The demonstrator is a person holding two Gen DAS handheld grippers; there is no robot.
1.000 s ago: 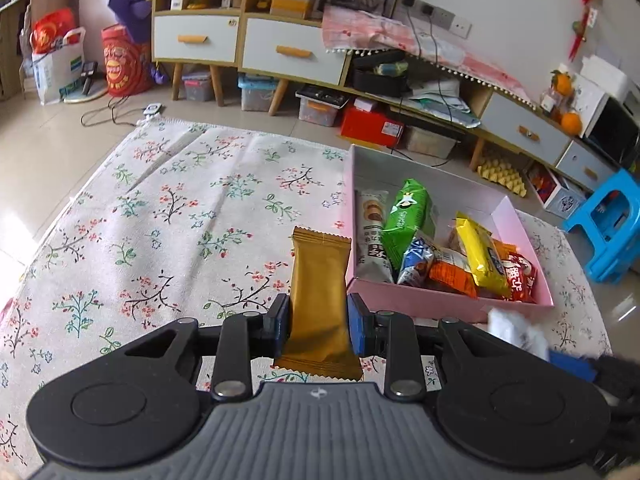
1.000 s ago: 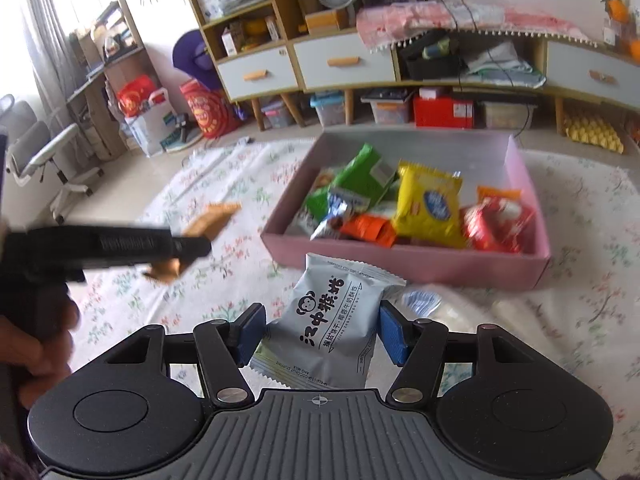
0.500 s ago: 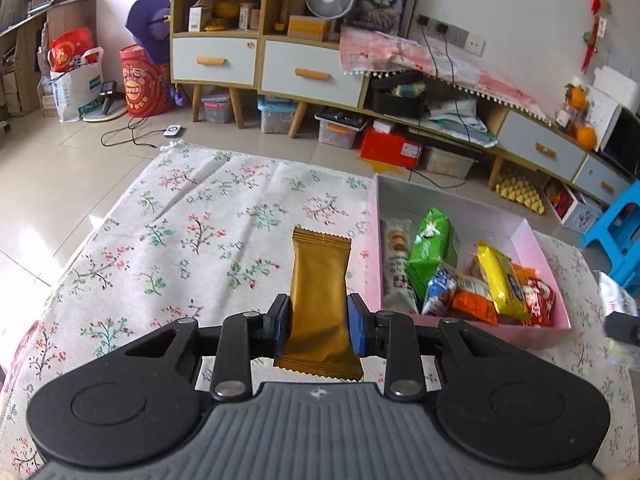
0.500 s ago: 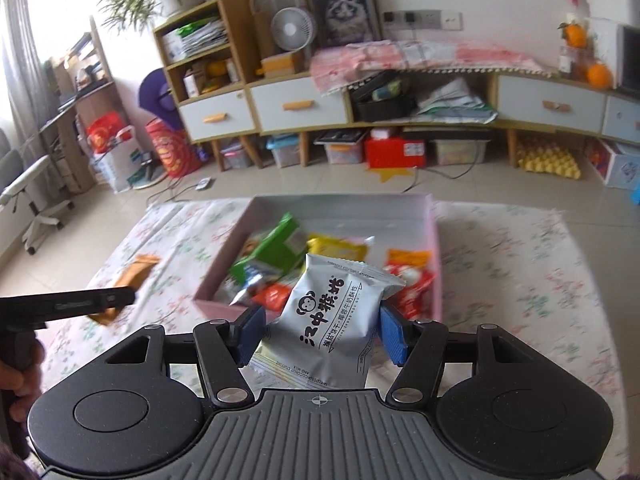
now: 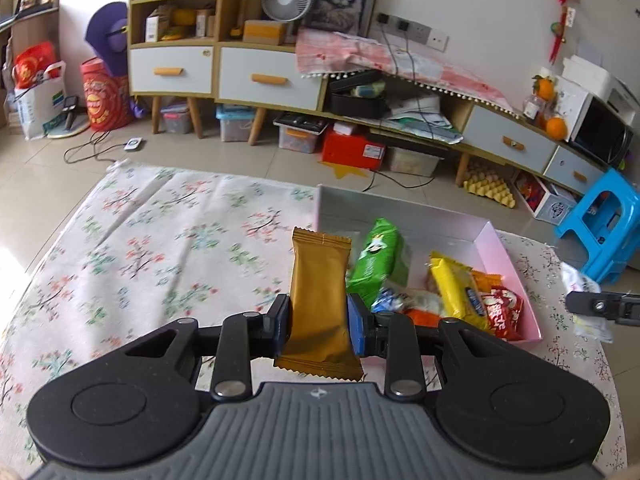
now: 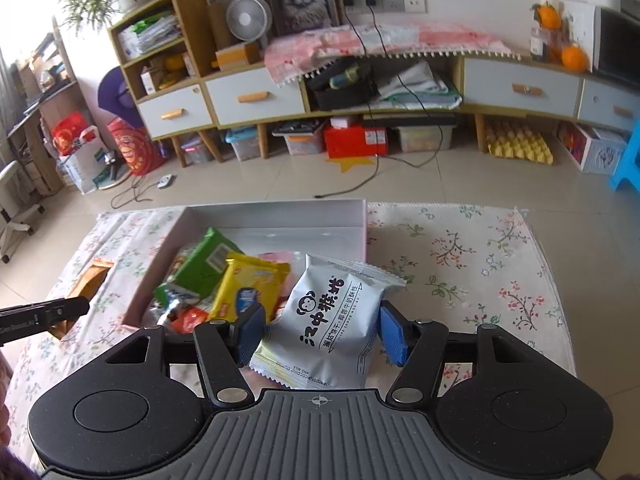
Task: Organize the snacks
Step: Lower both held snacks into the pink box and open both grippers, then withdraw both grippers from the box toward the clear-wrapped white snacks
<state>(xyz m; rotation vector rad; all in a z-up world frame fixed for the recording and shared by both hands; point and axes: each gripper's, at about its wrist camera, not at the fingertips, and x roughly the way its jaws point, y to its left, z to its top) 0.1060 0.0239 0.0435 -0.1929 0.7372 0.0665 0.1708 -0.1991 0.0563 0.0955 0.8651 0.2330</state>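
My left gripper (image 5: 319, 320) is shut on a gold snack packet (image 5: 318, 280), held upright above the floral cloth just left of the pink box (image 5: 502, 248). My right gripper (image 6: 320, 330) is shut on a silver-grey biscuit packet (image 6: 336, 320) with black Chinese lettering, held over the near right corner of the pink box (image 6: 280, 210). The box holds several snacks, among them a green packet (image 6: 204, 264), a yellow packet (image 6: 248, 284) and a red one (image 5: 502, 312). The left gripper (image 6: 48, 314) with the gold packet (image 6: 90, 280) shows at the left of the right wrist view.
A floral cloth (image 5: 160, 240) covers the low surface under the box. Beyond it lie tiled floor, a cabinet with drawers (image 5: 224, 72), storage boxes and a blue stool (image 5: 604, 224). The right gripper's tip (image 5: 600, 306) shows right of the box.
The right gripper has swung with the silver packet from in front of the box to over its near right corner. The left gripper drifted right, and the box now lies closer under the gold packet.
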